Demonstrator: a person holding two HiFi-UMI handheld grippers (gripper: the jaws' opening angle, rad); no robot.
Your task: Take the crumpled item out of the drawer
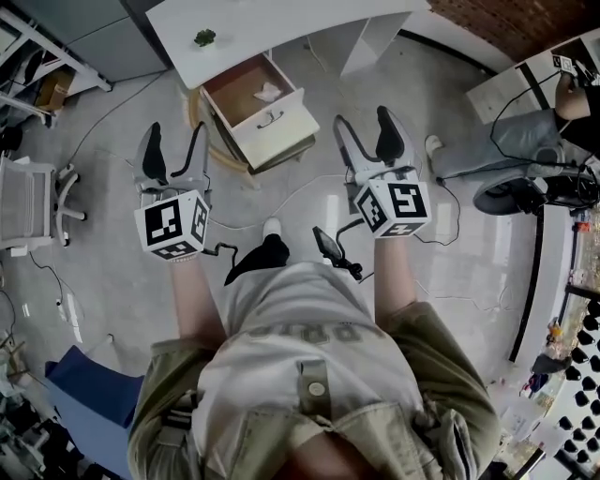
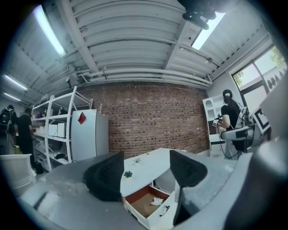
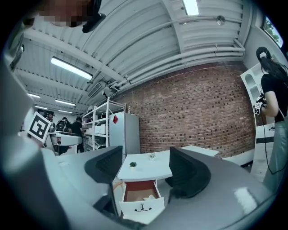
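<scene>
Under white desk (image 1: 281, 23), drawer (image 1: 281, 120) holds crumpled item (image 1: 268, 91); brick wall (image 2: 153, 117) behind; left gripper (image 1: 175, 150), right gripper (image 1: 368, 139) wide.

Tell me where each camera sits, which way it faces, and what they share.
Head view: on the person's head, facing steeply down at the floor; shows their torso, forearms, left gripper and right gripper.
Left gripper view: on the left gripper, facing forward toward the brick wall; its jaws, apart and empty, frame the open drawer.
Right gripper view: on the right gripper, facing the same wall; its open, empty jaws frame the white table.
Shared: all three show the drawer with the crumpled item inside.
</scene>
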